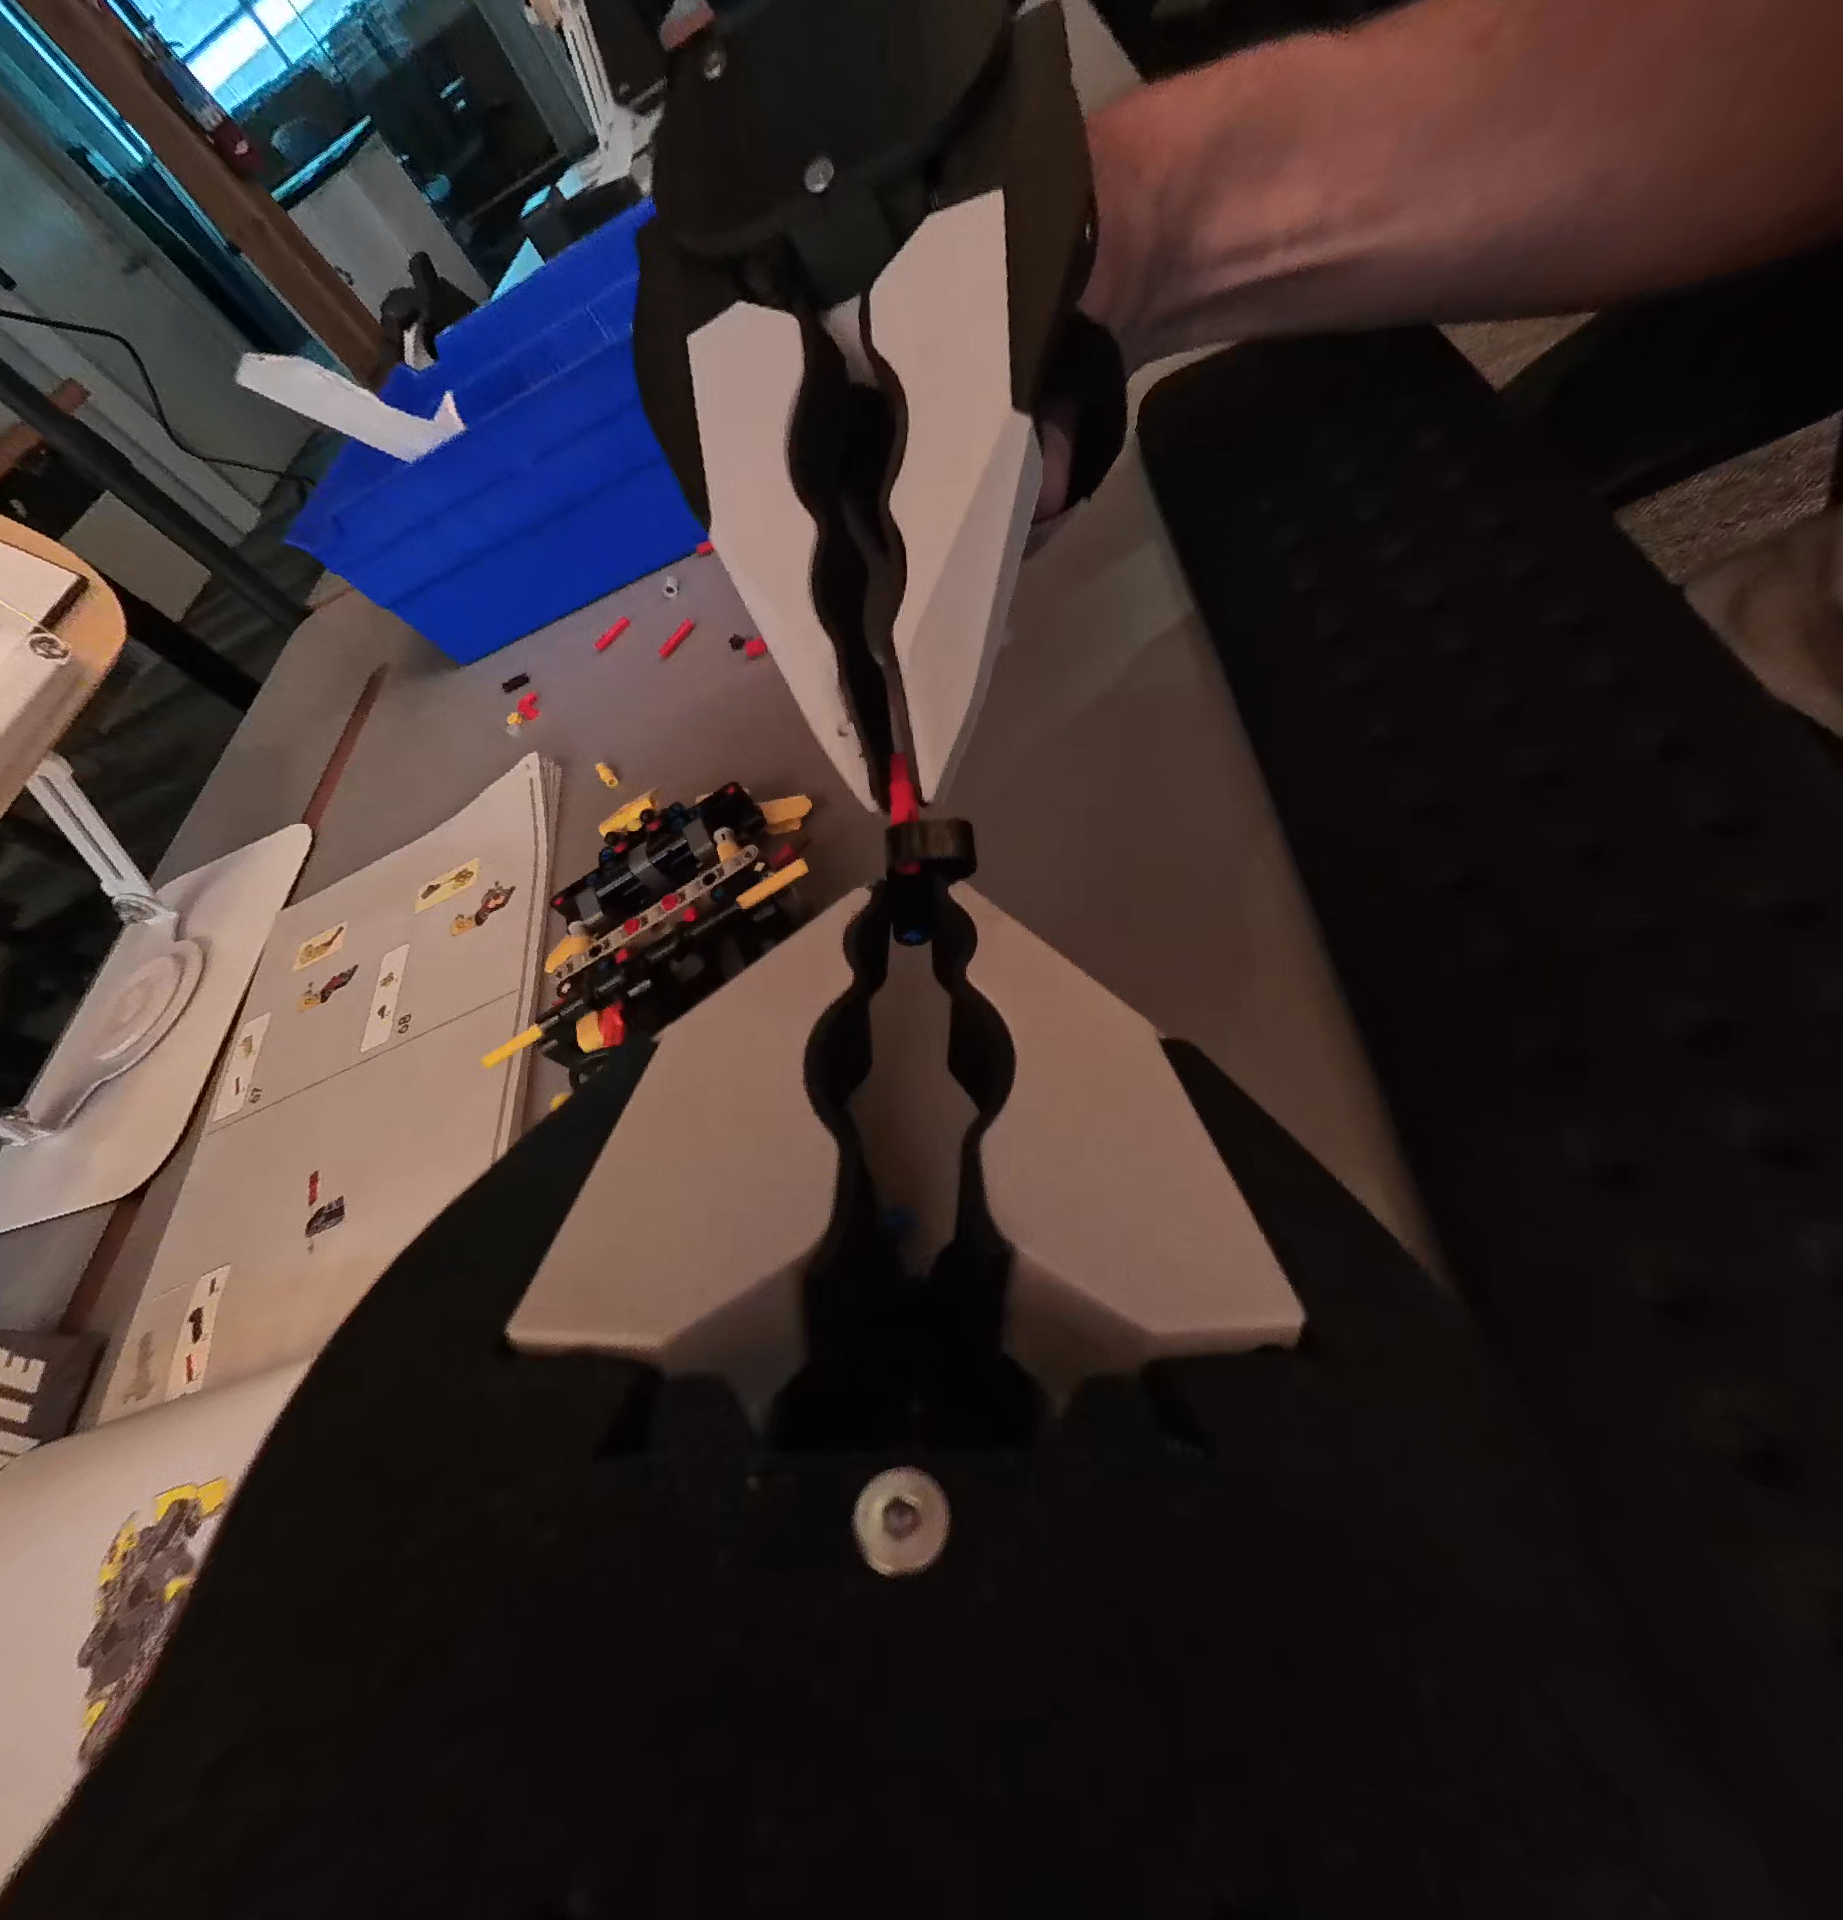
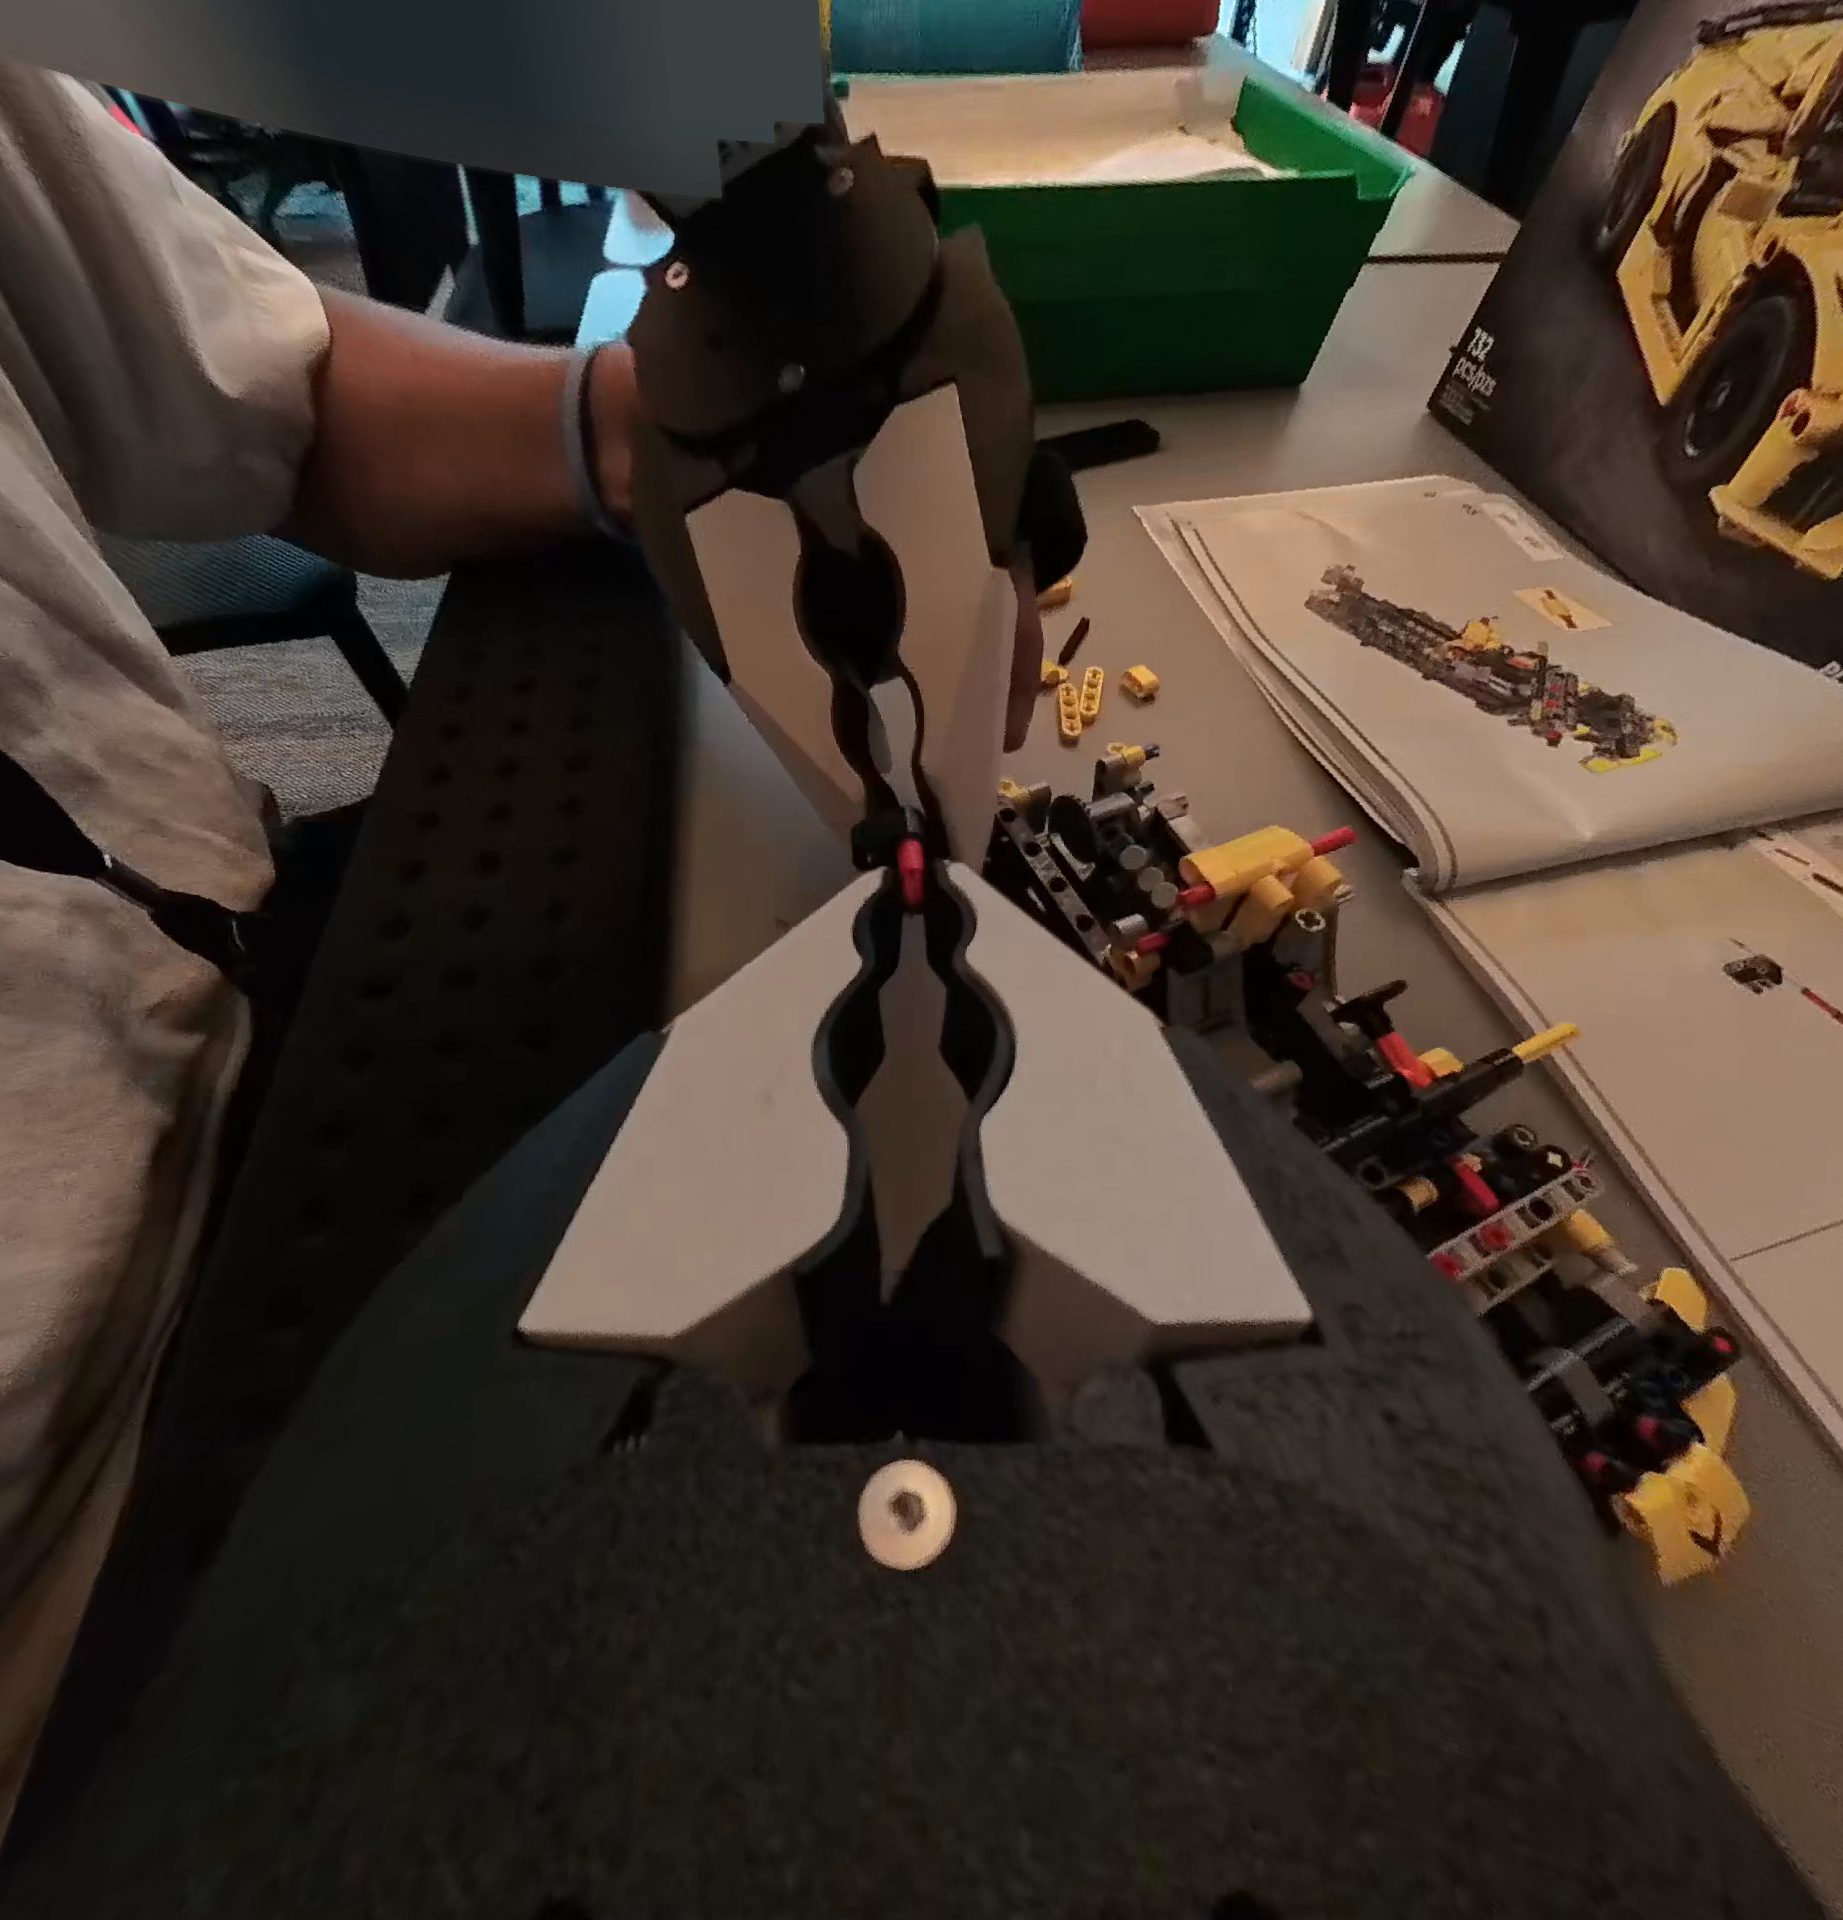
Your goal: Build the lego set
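Both grippers meet tip to tip above the bench [image 2: 1312,416], just left of the half-built lego car [image 2: 1416,1091]. The left gripper [image 1: 912,914] is clenched on a small black piece [image 1: 929,844] with a blue pin, and the right gripper [image 2: 909,883] is pinching a red axle [image 2: 909,864] that touches that black piece. The instruction booklet [image 2: 1519,665] lies open beyond the car.

Two close wrist views facing each other, sharing table [image 1: 1093,727]

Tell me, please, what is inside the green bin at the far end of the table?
The green bin shows white paper or plastic lining inside; its near wall hides anything lower down.
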`<state>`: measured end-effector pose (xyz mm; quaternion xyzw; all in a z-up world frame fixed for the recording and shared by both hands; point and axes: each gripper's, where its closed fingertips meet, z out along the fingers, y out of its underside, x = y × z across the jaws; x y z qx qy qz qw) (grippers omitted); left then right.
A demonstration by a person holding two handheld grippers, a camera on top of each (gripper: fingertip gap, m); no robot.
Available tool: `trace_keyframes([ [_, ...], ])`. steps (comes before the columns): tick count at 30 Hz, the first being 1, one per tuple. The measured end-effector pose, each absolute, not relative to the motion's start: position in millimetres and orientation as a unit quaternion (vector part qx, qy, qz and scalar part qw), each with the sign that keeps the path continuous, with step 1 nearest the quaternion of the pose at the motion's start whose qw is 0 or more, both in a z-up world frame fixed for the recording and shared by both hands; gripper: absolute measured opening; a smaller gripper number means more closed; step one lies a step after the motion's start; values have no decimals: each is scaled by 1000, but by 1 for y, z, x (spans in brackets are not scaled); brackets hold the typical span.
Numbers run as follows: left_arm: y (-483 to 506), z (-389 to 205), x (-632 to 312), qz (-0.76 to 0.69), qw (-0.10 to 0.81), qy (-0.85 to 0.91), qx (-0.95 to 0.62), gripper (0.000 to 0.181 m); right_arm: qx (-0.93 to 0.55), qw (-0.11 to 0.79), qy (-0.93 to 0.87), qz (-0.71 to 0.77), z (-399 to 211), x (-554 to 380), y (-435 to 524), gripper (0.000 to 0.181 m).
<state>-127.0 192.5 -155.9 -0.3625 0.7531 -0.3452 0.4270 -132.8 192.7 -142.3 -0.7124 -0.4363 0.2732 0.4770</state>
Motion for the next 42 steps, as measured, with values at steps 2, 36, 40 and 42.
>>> trace_keyframes([
  [2,200,-155,-123,-343,437,739,-381,7,-723,480,-413,275,-143,-129,199,4],
  [36,256,-131,-108,-122,638,644,-404,7,-727,590,-146,319,-122,-111,256,23],
  [40,253,-127,-110,-106,649,649,-383,7,-723,594,-166,310,-119,-114,252,22],
  [42,251,-128,-110,-102,649,652,-379,6,-721,586,-166,330,-119,-116,249,19],
])
